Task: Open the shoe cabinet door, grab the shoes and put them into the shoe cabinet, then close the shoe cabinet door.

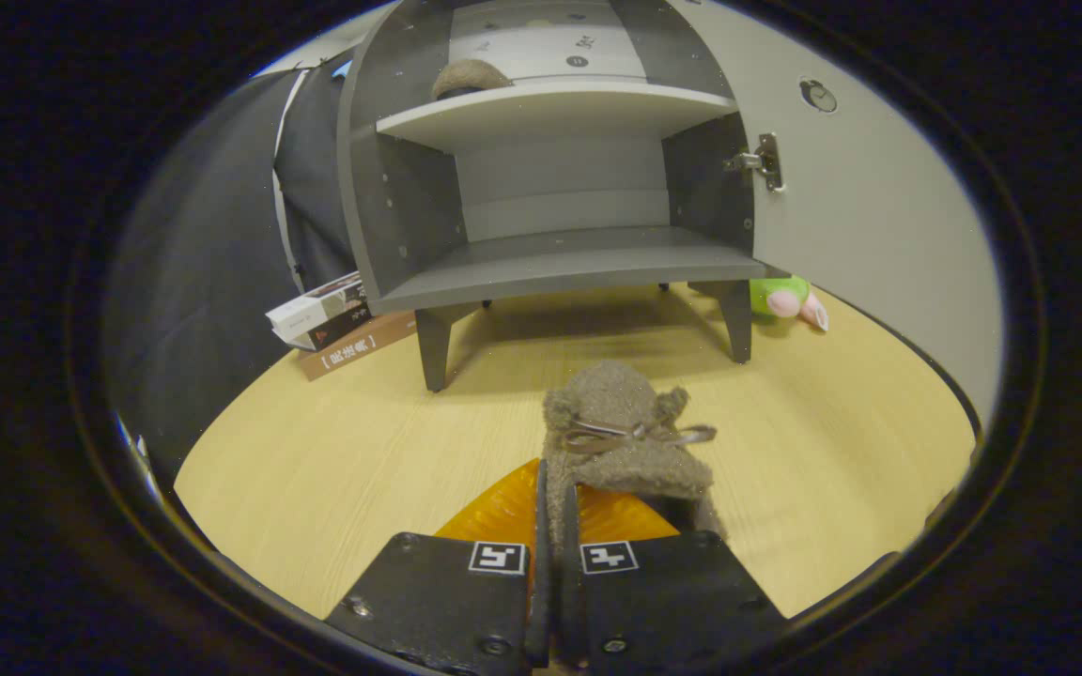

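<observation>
My gripper [555,512] is shut on the edge of a fuzzy brown shoe [630,432] with a thin bow, which sticks out just ahead of the orange fingers [503,512]. The shoe hangs above the wooden floor [316,488]. Beyond it stands the grey shoe cabinet [560,188] on short legs. Its door [870,216] is swung open to the right, hinge showing. The lower shelf [569,263] is bare. On the upper shelf [550,108] rests a second brown shoe [469,77], toward the left.
A stack of books [330,319] lies on the floor left of the cabinet against the black cloth wall. A green and pink plush toy [790,299] sits behind the cabinet's right front leg, near the open door.
</observation>
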`<state>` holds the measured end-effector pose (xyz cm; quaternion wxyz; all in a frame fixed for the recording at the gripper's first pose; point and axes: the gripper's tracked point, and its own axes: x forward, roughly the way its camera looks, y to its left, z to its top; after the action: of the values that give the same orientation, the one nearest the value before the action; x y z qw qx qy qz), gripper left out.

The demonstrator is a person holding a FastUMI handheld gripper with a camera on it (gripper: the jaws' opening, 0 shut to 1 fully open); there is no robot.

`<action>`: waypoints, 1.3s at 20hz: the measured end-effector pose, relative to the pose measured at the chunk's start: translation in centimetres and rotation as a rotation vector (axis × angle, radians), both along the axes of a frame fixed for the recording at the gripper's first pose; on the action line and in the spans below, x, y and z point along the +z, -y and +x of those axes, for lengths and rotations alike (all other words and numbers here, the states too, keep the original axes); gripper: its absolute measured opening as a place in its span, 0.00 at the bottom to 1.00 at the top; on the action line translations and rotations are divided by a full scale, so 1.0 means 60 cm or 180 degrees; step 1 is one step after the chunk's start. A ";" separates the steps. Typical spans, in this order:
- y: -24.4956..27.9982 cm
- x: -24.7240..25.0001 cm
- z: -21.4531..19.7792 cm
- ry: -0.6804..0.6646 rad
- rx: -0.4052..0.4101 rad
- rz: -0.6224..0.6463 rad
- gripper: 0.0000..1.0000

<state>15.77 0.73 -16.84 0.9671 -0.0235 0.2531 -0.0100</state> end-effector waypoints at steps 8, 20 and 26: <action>-0.021 0.162 -0.085 0.0534 0.0252 -0.0227 0.08; -0.109 0.438 -0.116 0.1200 0.0670 -0.0705 0.08; -0.155 0.605 -0.058 0.1374 0.0693 -0.0852 0.08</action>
<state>12.30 10.01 19.49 0.9823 -0.1754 0.0335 0.0559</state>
